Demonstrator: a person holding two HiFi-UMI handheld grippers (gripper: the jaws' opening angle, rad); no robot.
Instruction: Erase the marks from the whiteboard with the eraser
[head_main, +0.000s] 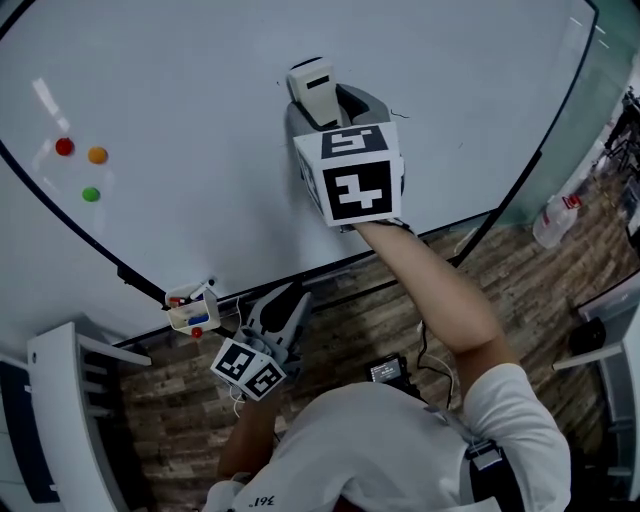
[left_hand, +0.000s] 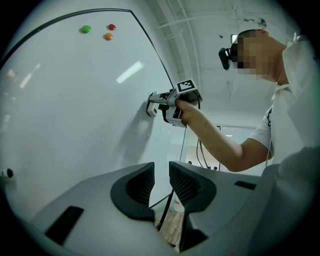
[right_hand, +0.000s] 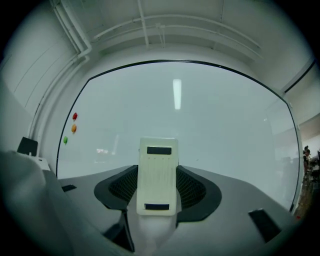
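A cream eraser (head_main: 312, 88) lies flat against the whiteboard (head_main: 180, 70), and my right gripper (head_main: 320, 105) is shut on it near the board's middle. In the right gripper view the eraser (right_hand: 158, 170) stands upright between the dark pads, with the white board (right_hand: 210, 115) filling the view behind. A tiny faint mark (head_main: 282, 82) shows just left of the eraser. My left gripper (head_main: 289, 299) hangs low, below the board's bottom edge. Its jaws (left_hand: 161, 182) are close together, with only a narrow slit and nothing between them. The left gripper view shows the right gripper (left_hand: 156, 104) pressing on the board.
Red (head_main: 64, 147), orange (head_main: 97, 155) and green (head_main: 91, 195) magnets sit on the board's left part. A small marker tray (head_main: 192, 310) hangs at the bottom rail. A white frame (head_main: 60, 400) stands at lower left. A plastic bottle (head_main: 555, 218) stands on the wooden floor at right.
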